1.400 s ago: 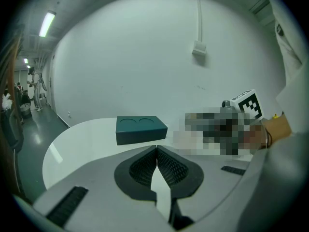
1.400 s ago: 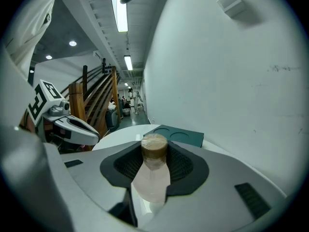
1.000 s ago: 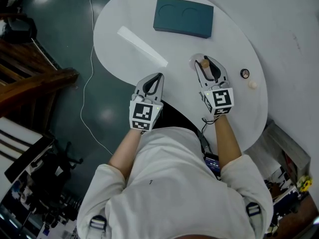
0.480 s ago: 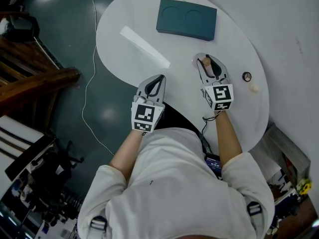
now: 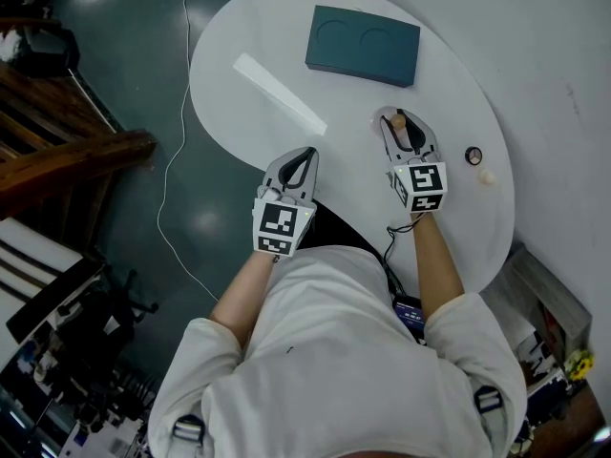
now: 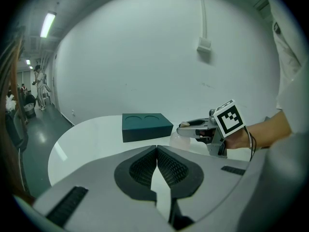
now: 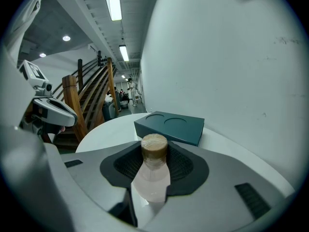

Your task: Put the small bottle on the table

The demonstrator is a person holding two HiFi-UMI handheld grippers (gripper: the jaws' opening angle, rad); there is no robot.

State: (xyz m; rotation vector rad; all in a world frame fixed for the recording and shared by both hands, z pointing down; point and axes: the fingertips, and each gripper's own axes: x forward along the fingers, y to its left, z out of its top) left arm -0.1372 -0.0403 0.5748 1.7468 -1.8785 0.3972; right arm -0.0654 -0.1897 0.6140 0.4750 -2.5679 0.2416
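Bright, even light falls from ceiling strip lights (image 7: 114,1) high on the left. The white tabletop (image 5: 267,27) throws back a long pale streak of glare (image 5: 280,93) on its left side, and the dark floor (image 5: 134,55) shows soft bright spots. Shadows are faint. Both gripper views bulge like a fisheye, with black corners, and their near jaws look slightly soft.

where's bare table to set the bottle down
Widest bare table lies left of the teal box, ahead of the left gripper. Crowded at the right edge: small ring and white knob beside the right gripper with the small bottle.
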